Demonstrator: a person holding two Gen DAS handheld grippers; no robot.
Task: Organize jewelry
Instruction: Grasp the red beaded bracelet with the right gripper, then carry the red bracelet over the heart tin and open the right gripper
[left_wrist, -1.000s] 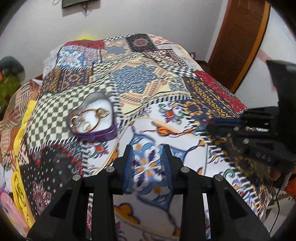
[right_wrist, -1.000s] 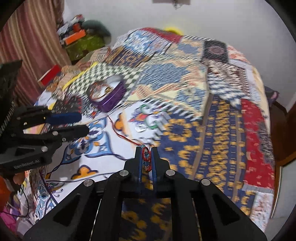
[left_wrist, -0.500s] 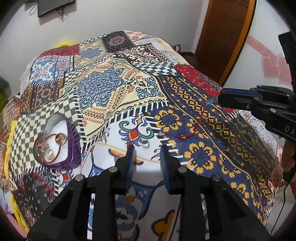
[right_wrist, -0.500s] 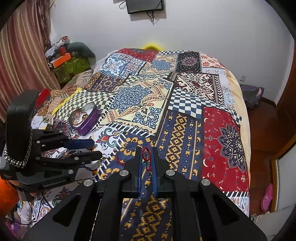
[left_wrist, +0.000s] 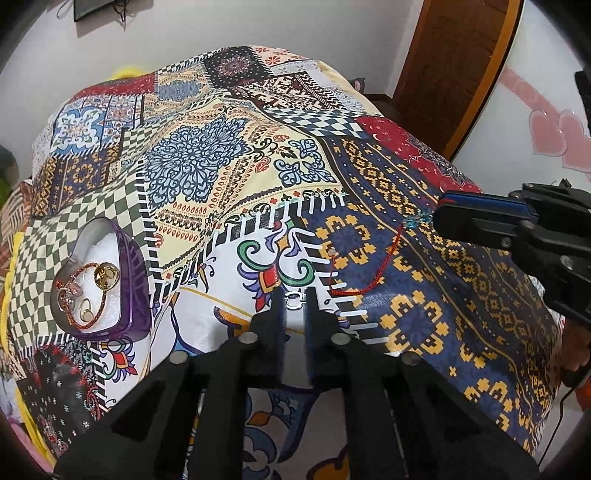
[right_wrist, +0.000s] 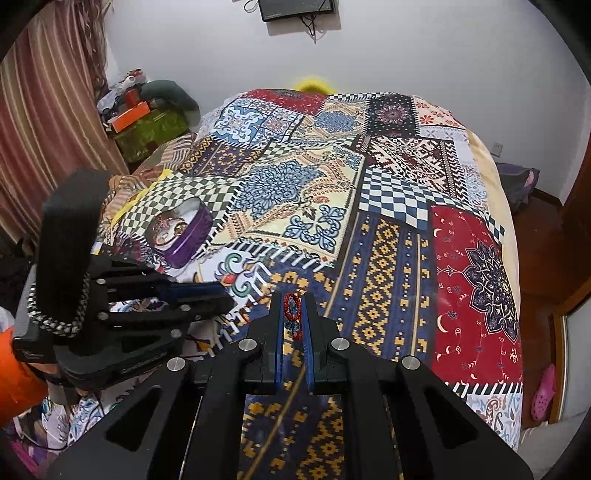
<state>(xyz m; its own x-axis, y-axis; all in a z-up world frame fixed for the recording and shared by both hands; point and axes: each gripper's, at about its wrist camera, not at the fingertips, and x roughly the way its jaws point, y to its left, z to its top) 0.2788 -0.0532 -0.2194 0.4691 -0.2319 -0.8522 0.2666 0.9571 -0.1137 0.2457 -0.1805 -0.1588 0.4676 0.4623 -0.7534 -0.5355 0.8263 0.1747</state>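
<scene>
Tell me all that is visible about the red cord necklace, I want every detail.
The red cord necklace is a thin red string with a small blue-green bead ornament near its held end. The right tongs are shut on that end, where red beaded loops show between the fingers. From there the cord hangs slack in a curve down to the patterned bedspread, and its lower part seems to rest on the blue and yellow patch. Nothing else touches it.

No readable text, labels, brands or numbers in either view. Left gripper (right_wrist: 207, 295) body carries faint pale lettering on lower edge, too blurred to read. Wall screen (right_wrist: 297, 9) dark, no characters. Bedspread (left_wrist: 236, 192) prints are patterns only. Pink heart stickers (left_wrist: 554, 133) on wall, no writing.
</scene>
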